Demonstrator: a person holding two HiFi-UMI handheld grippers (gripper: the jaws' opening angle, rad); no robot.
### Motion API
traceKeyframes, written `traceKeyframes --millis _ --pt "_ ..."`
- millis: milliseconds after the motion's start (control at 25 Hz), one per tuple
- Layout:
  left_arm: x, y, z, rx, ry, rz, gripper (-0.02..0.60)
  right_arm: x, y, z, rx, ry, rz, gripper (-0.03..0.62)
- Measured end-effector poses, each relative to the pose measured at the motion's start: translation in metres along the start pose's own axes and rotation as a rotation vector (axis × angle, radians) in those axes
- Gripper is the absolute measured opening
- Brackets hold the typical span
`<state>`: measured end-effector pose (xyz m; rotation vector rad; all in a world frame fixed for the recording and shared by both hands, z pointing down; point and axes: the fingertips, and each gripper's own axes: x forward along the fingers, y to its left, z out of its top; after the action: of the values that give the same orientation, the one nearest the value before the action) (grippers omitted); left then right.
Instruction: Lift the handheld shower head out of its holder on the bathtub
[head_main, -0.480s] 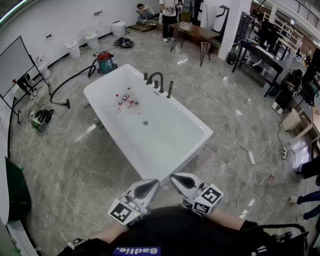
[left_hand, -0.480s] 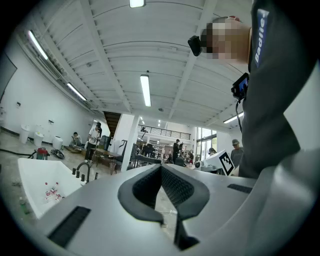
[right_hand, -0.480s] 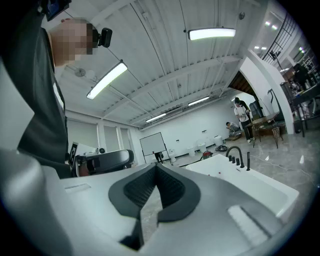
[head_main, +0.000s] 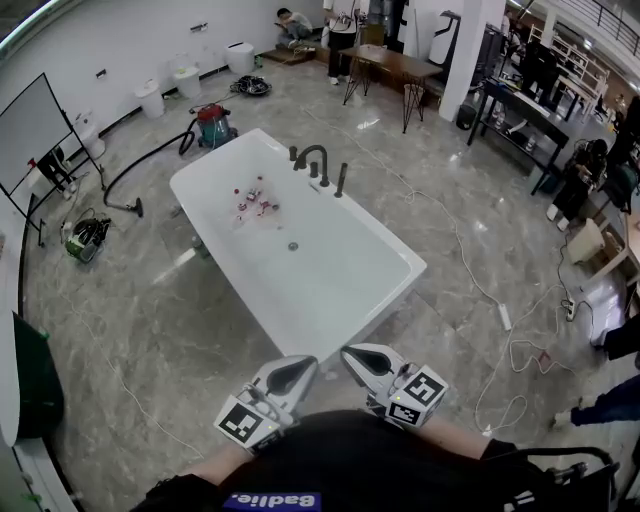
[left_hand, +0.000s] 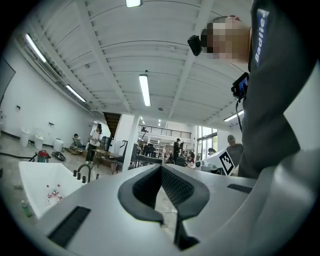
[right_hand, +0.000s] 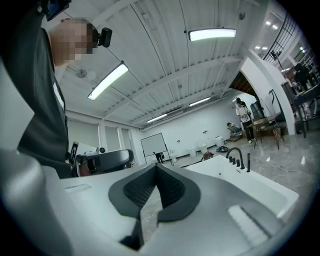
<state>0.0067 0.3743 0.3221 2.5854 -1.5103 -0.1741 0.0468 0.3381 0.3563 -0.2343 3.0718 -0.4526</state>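
At the near end of the white bathtub (head_main: 352, 318), close to the person's body, the left gripper (head_main: 298, 368) and the right gripper (head_main: 362, 359) sit side by side, each with its jaws closed together on nothing. The handheld shower head (head_main: 341, 180) stands upright in its holder on the tub's far rim, just beside the dark curved faucet (head_main: 311, 155) and well apart from both grippers. Small red and white items (head_main: 252, 199) lie inside the tub.

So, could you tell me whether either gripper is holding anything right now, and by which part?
Nothing is held. The left gripper and right gripper are both shut and empty; the shower head stands in its holder on the bathtub rim.
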Motion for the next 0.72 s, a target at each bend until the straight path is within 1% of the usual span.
traceKeyframes --millis 240,400,560,720 --pt "0.013 -0.007 -0.001 0.025 0.000 0.026 0.006 -0.015 -0.014 0.005 0.010 -0.028 0.010 0.000" --pt "0.024 -0.006 -0.006 0.055 -0.003 0.073 0.006 -0.027 -0.028 -0.001 0.018 -0.025 0.024 0.000" --pt "0.026 0.019 0.007 0.070 -0.016 0.132 0.006 -0.021 -0.042 0.001 0.042 -0.006 0.019 0.000" --pt "0.031 0.060 0.014 0.135 -0.014 0.130 0.006 0.013 -0.059 -0.002 0.036 0.018 0.013 0.000"
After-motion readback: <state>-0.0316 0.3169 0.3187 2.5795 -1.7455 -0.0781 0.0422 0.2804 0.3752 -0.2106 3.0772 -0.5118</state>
